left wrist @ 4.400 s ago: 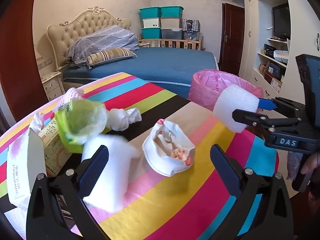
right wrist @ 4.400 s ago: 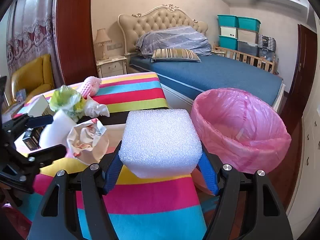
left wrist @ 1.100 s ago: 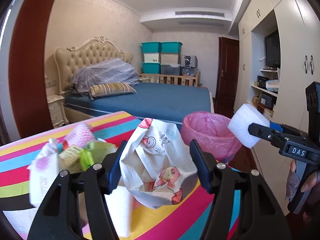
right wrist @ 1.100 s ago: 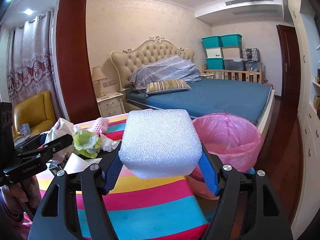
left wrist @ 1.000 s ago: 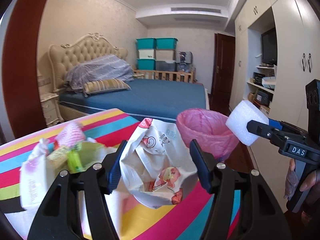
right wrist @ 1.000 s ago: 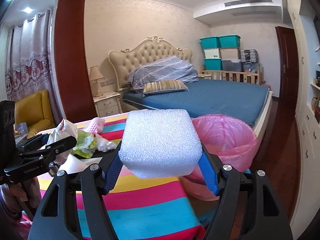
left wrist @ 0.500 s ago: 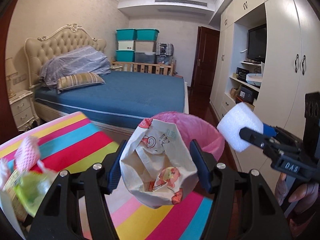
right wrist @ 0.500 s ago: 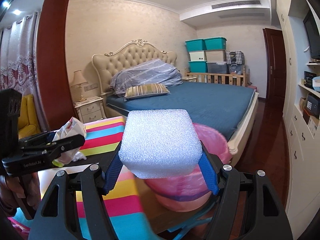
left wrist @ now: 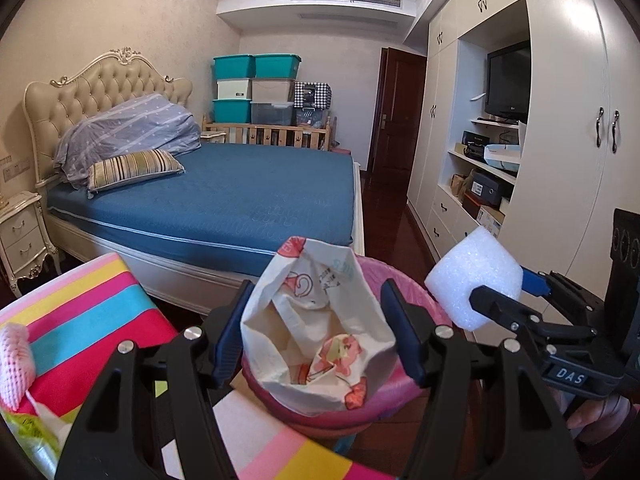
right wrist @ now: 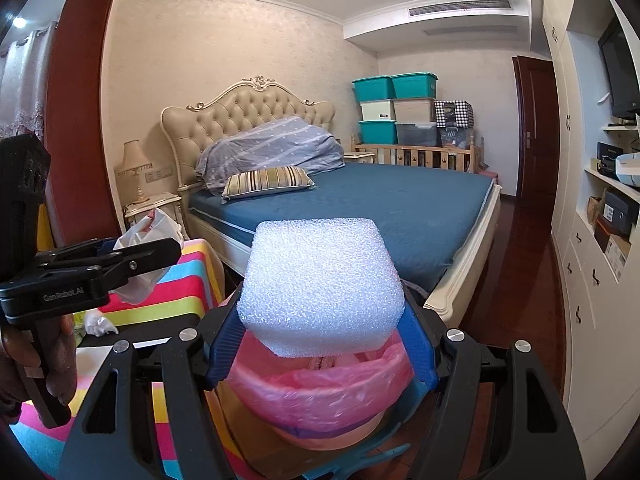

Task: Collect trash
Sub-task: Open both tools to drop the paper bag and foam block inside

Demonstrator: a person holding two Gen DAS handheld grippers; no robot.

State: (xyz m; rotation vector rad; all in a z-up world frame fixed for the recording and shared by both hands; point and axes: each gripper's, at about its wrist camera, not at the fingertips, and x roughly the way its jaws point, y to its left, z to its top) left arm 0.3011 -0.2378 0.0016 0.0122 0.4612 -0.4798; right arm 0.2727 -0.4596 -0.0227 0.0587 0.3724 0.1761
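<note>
A wide bed with a blue cover and a tufted cream headboard fills the room behind everything, with teal and grey storage boxes stacked at its far side. Nearer, the table under a bright striped cloth reaches in from the left, and just past its edge stands the round bin lined with a pink plastic bag, its mouth open upward. The right gripper is clenched on a white block of packing foam, blue pads pressed against both sides, and holds it directly over the bin's opening, apart from the liner. The left gripper grasps a crumpled white paper bag printed with red cartoon figures, both pads against its sides, and the bag hangs above the bin's near rim in the left wrist view. A pink foam fruit net lies on the cloth at the far left, beside a scrap of green and white wrapping that is partly cut off by the frame.
</note>
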